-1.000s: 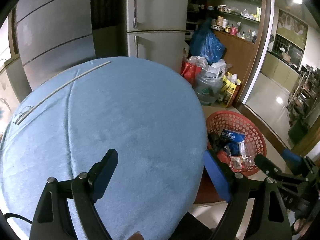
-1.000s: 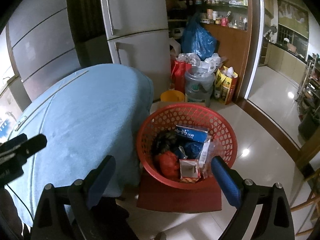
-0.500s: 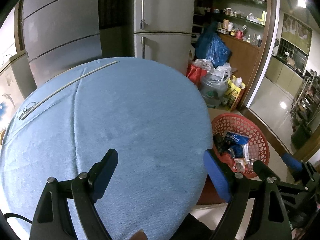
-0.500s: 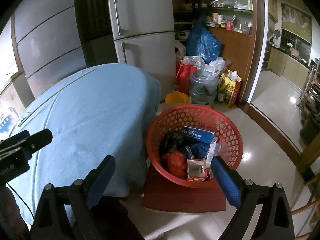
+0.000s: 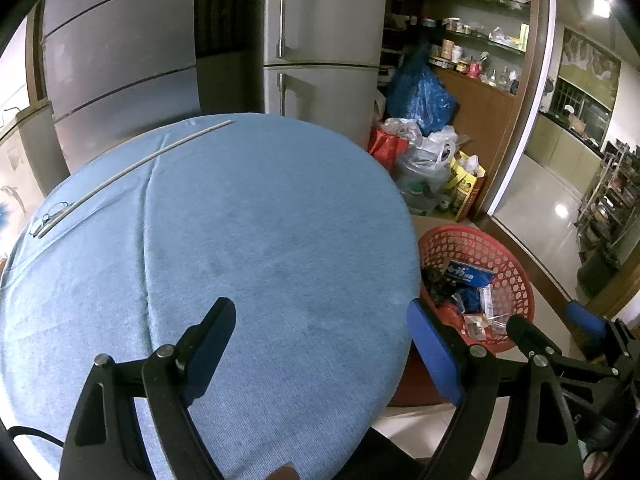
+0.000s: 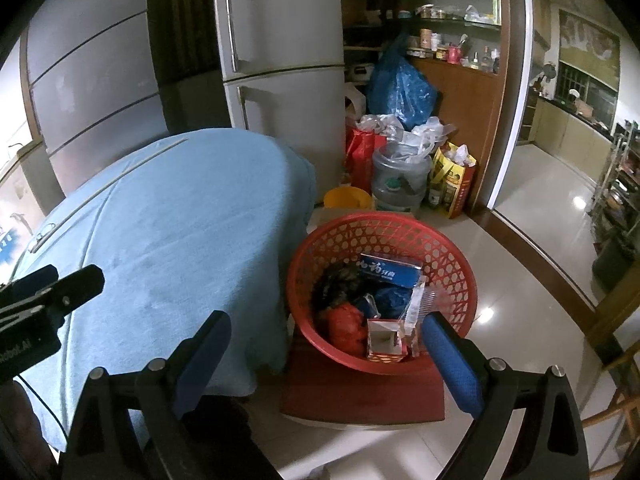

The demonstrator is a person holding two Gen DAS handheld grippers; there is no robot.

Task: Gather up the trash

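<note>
Trash [image 6: 380, 300] lies piled in red basket [image 6: 456, 256] beside tabletop [image 5: 260, 240] | left gripper [image 5: 320, 344] jaws wide, empty | right gripper [image 6: 324, 356] jaws wide, empty | collection looks nearly done; only a thin rod [image 5: 132, 168] remains on the cloth

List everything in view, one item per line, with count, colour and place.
table: 1, blue cloth cover, centre
rod: 1, pale, far left of table
basket: 1, red, on a red stool right of table
box: 1, blue, in basket
carton: 1, red and white, basket front
fridge: 1, grey, behind table
bag: 1, blue, by shelves
water jug: 1, clear, floor behind basket
left gripper: 1, black, blue pads, open over table
right gripper: 1, same, open near basket
</note>
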